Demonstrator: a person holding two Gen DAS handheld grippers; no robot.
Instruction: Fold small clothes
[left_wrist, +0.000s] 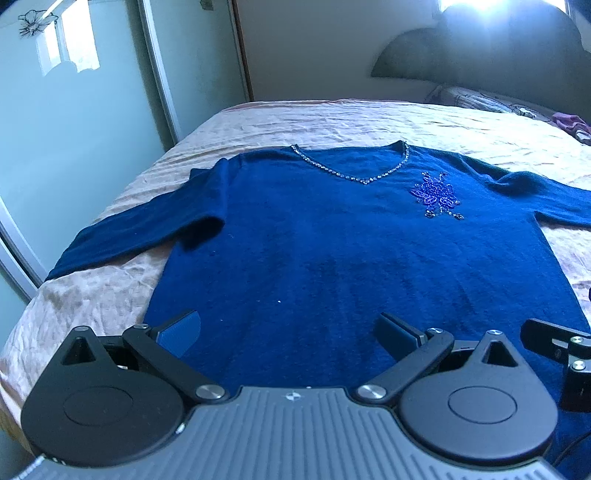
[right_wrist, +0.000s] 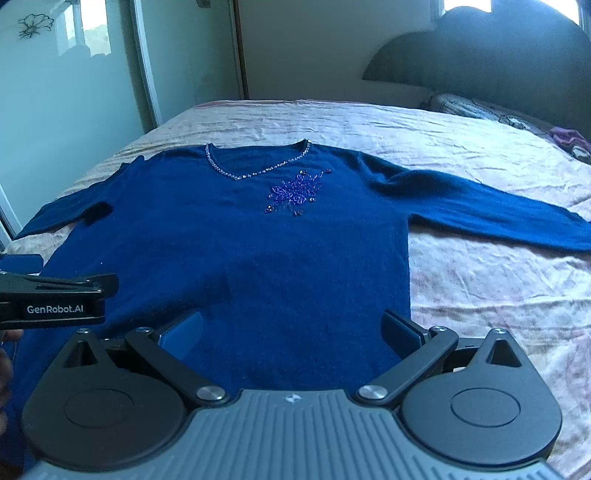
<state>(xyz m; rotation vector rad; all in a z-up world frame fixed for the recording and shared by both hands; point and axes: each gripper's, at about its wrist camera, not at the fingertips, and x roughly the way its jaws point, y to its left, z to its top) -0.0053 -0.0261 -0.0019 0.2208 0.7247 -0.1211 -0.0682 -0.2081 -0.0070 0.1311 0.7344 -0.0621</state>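
A blue long-sleeved sweater (left_wrist: 314, 236) lies flat and face up on the bed, sleeves spread out to both sides, with a beaded V-neck and a beaded flower (left_wrist: 437, 195) on the chest. It also shows in the right wrist view (right_wrist: 258, 251). My left gripper (left_wrist: 291, 332) is open and empty, just above the sweater's hem on its left half. My right gripper (right_wrist: 295, 332) is open and empty above the hem on its right half. Each gripper shows at the edge of the other's view, the right gripper (left_wrist: 561, 350) and the left gripper (right_wrist: 55, 299).
The bed (left_wrist: 332, 122) has a wrinkled pink cover. A pillow (right_wrist: 480, 107) and a purple cloth (right_wrist: 569, 138) lie by the dark headboard (right_wrist: 498, 62) at the far right. Mirrored wardrobe doors (left_wrist: 74, 110) stand along the bed's left side.
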